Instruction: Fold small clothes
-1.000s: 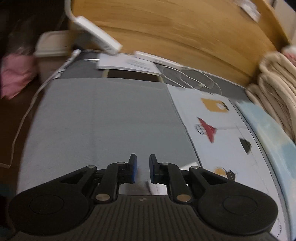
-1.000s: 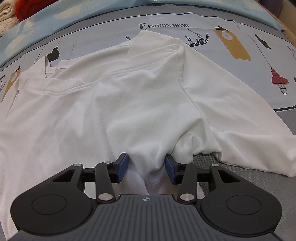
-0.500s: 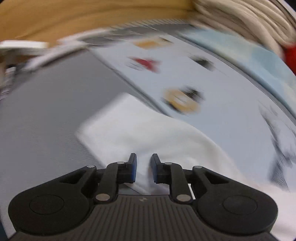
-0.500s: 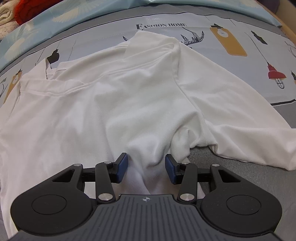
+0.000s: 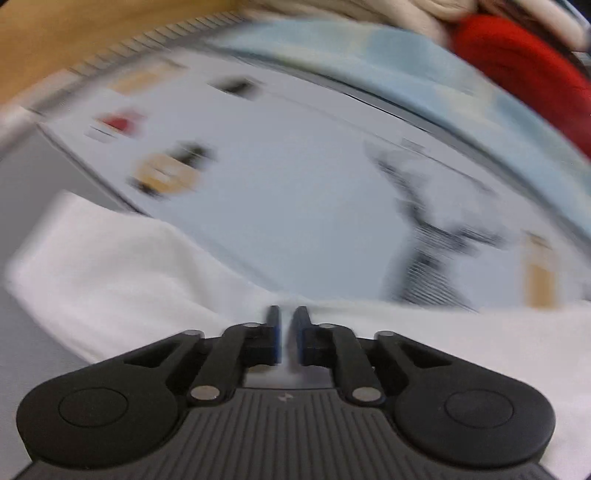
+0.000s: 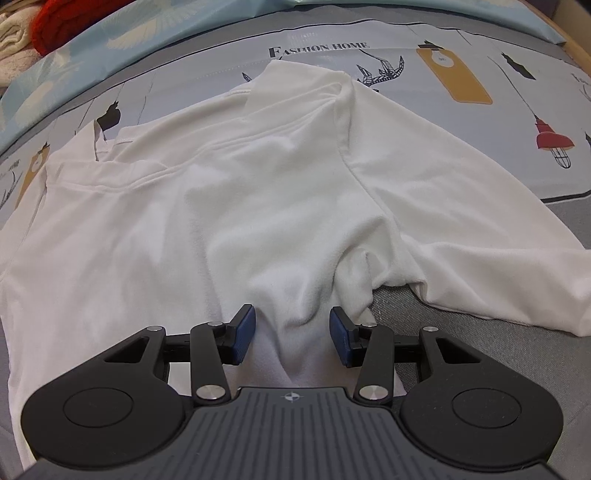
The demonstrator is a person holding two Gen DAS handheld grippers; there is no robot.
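Note:
A white shirt (image 6: 258, 192) lies spread and rumpled on a printed bed sheet (image 6: 480, 66). My right gripper (image 6: 291, 332) is open, its blue pads either side of a raised fold of the shirt's cloth. In the blurred left wrist view the shirt (image 5: 110, 273) lies across the lower frame, one sleeve stretching left. My left gripper (image 5: 287, 332) hovers over the shirt's edge with its jaws nearly closed, a narrow gap between the pads and nothing visibly held.
A light blue quilt (image 6: 147, 26) runs along the far side of the sheet. A red item (image 5: 524, 70) and cream blankets (image 6: 11, 33) are piled behind it. A wooden headboard (image 5: 74, 33) stands at far left. Grey bedding (image 6: 480, 350) lies below the shirt.
My left gripper has swung right, from grey bedding near the headboard to over the shirt's sleeve and edge. My right gripper has stayed open around the fold, and the shirt has shifted slightly.

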